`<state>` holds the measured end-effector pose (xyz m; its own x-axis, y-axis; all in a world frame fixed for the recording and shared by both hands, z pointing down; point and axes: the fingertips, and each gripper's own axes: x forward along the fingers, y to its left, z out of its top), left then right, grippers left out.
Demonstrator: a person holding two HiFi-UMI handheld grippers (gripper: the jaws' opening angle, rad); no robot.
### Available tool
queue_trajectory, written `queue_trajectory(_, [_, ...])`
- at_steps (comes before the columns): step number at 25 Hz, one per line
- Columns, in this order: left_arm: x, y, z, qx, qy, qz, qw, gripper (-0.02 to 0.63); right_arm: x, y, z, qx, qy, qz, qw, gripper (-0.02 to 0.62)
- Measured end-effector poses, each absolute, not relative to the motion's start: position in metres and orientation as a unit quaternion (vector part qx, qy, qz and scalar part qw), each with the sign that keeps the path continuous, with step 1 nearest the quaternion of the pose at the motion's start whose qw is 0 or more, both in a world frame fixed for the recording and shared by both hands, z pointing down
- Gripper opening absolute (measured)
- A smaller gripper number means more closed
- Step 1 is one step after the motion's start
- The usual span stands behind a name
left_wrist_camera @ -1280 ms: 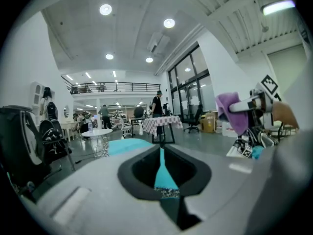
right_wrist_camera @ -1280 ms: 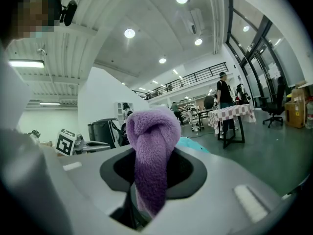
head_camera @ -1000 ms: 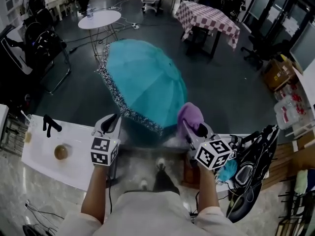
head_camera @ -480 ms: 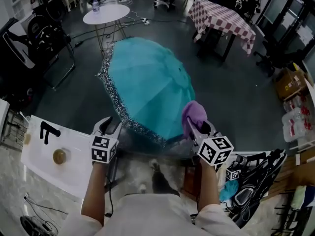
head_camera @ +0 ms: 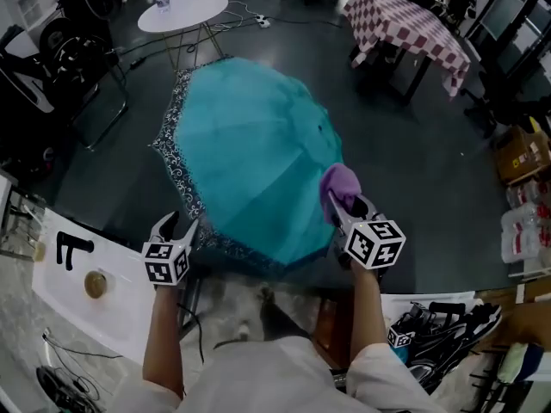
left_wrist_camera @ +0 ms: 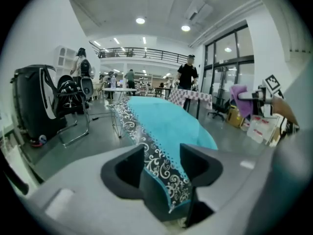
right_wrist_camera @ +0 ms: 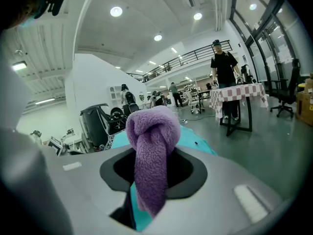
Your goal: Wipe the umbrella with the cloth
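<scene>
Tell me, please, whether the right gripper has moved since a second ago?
Yes. The right gripper, shut on the purple cloth, has moved forward: from the near patterned hem of the umbrella to farther up its right side.

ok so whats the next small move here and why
Probably close the left gripper on the patterned hem of the umbrella: its jaws are opening with the hem between them, not yet pinched. That should steady it before the purple cloth in the right gripper wipes.
</scene>
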<state>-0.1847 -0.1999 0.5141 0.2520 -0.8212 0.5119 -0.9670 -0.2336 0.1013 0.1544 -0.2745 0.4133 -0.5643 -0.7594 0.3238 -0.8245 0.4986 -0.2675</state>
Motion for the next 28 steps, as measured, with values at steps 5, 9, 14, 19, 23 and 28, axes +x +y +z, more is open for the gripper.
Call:
queue_trajectory(5, [-0.183, -0.231, 0.535, 0.754, -0.592, 0.18, 0.221, 0.239, 0.154, -0.339, 0.439, 0.448, -0.864, 0.208, 0.096, 0.129])
queue_trajectory(9, [-0.185, -0.244, 0.552, 0.744, -0.596, 0.191, 0.235, 0.242, 0.151, -0.379, 0.463, 0.44, -0.864, 0.218, 0.109, 0.13])
queue_trajectory(14, [-0.187, -0.249, 0.57, 0.732, -0.595, 0.203, 0.262, 0.247, 0.15, -0.43, 0.488, 0.446, -0.858, 0.226, 0.119, 0.13])
queue_trajectory(19, [-0.189, -0.252, 0.579, 0.722, -0.597, 0.209, 0.28, 0.247, 0.162, -0.483, 0.521, 0.464, -0.841, 0.232, 0.152, 0.13])
queue_trajectory(23, [-0.192, -0.252, 0.587, 0.715, -0.598, 0.218, 0.29, 0.247, 0.166, -0.515, 0.553, 0.467, -0.829, 0.235, 0.197, 0.132])
queue_trajectory(28, [-0.188, -0.26, 0.594, 0.715, -0.594, 0.22, 0.296, 0.244, 0.172, -0.549, 0.597, 0.47, -0.81, 0.222, 0.271, 0.135])
